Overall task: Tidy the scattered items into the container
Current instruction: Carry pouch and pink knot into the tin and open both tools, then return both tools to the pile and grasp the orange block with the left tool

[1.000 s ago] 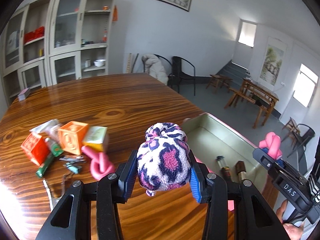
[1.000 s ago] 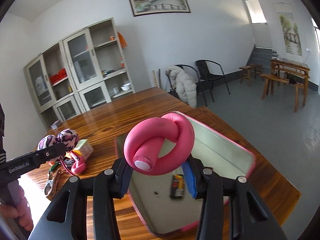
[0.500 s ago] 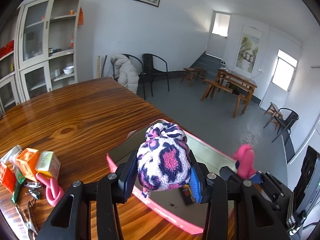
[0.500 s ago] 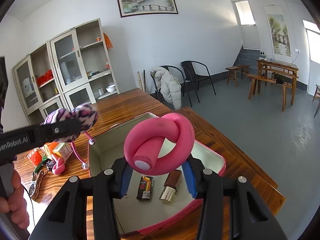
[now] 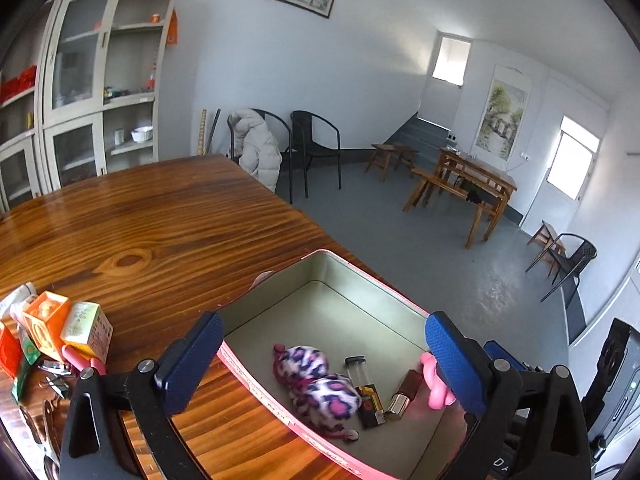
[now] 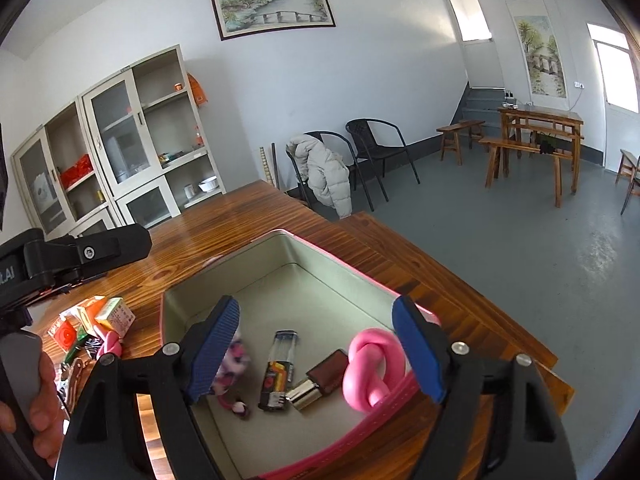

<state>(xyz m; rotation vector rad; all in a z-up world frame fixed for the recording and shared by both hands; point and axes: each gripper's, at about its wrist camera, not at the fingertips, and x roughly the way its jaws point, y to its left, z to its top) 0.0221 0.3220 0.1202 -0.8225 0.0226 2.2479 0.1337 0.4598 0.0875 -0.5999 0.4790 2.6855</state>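
Now both loads are down, where half a second ago each gripper was clamped on one; left to right as follows. Far left of the left gripper [image 5: 324, 350], on the wooden table [image 5: 160, 216]: the remaining pile; orange block [image 5: 46, 318], small carton [image 5: 88, 334], a second pink knotted toy [image 5: 82, 362], some metal clips [image 5: 56, 376] beside them, too small to name for certain; all untouched, well apart from the tin. Left gripper itself: jaws spread wide, nothing between them, hovering over the near-left corner of the pink-rimmed tin [image 5: 332, 268]. Just below and ahead of its fingers, on the tin floor: the leopard-print plush [image 5: 320, 384], released, lying on its side; a lighter [image 5: 366, 386] and a small brown case [image 5: 404, 394] lie touching or nearly so to its right. Right gripper [image 6: 316, 346]: likewise wide open and empty, over the tin's near edge. Just inside its right finger: the pink knotted toy [image 6: 372, 364], resting in the tin against the near wall; whether it lies flat or leans on the rim I cannot tell. Judgement: two more items stowed; four things in the container now; the pile to the left is what is left, so both grippers are free to go back that way.
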